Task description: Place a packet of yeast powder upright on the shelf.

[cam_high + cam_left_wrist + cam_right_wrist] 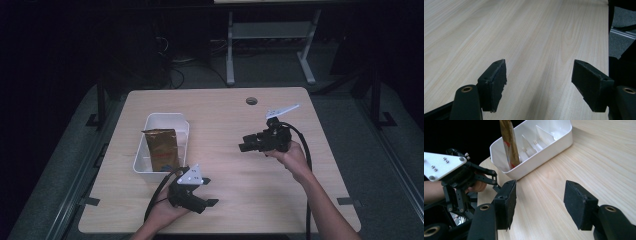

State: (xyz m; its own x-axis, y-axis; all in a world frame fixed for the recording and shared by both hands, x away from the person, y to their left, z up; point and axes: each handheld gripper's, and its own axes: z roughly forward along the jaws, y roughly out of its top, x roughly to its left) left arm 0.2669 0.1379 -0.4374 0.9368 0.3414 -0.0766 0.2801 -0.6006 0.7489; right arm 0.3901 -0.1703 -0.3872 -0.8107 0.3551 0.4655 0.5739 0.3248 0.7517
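wooden bench (240, 115): brown packet (161, 148) upright in white bin (182, 121), nearer the left tongs (210, 192); both left and right tongs (243, 147) apart, empty.

Your bin (159, 122) sits left of centre on the table (225, 107), the packet (161, 147) standing in its near end; left gripper (207, 202) just before it, right gripper (246, 146) well apart to the right.

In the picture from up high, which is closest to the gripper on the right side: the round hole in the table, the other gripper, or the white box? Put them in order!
From the right gripper, in the high view:
1. The round hole, just beyond it near the table's far edge.
2. The left gripper, nearer the person, toward the left.
3. The white box, across on the table's left side, with a brown packet standing in it.
The last two are close to call.
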